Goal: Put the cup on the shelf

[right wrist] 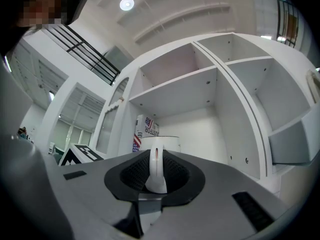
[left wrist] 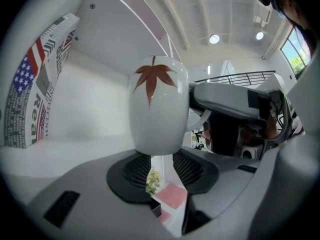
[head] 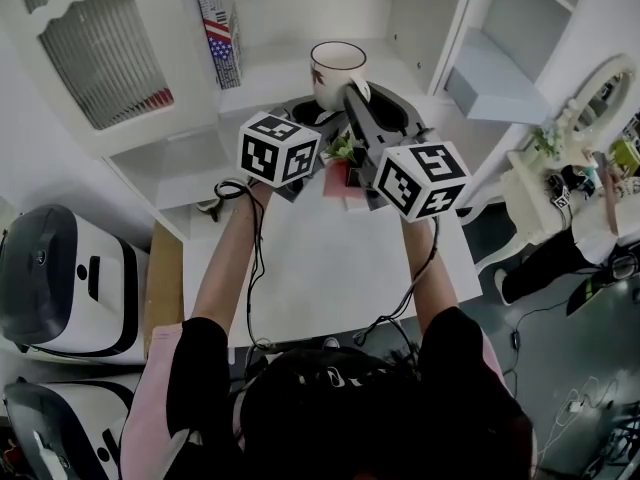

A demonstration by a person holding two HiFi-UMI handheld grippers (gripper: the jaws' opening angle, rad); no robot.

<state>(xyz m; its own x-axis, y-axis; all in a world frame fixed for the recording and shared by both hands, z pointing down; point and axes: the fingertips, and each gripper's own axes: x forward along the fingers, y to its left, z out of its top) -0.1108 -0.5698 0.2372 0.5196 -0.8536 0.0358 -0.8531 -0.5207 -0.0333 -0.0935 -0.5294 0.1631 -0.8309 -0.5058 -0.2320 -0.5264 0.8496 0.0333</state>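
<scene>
A white cup (head: 338, 66) with a red maple leaf on it (left wrist: 157, 109) hangs upright in front of the white shelf (head: 262, 80). My right gripper (head: 358, 94) is shut on the cup's handle (right wrist: 157, 166), which stands pinched between the pads; the cup body (right wrist: 161, 143) shows just beyond. My left gripper (head: 304, 114) sits right under and beside the cup's base. Its jaws (left wrist: 161, 162) stand a narrow gap apart with nothing between them. The shelf compartment (right wrist: 192, 116) lies straight ahead of the cup.
A flag-printed book (head: 218, 23) (left wrist: 37, 84) leans at the compartment's left side. Below the grippers a small plant and a pink item (head: 345, 163) stand on the white table (head: 330, 268). White appliances (head: 60, 278) sit at the left; a person (head: 570, 243) is at the right.
</scene>
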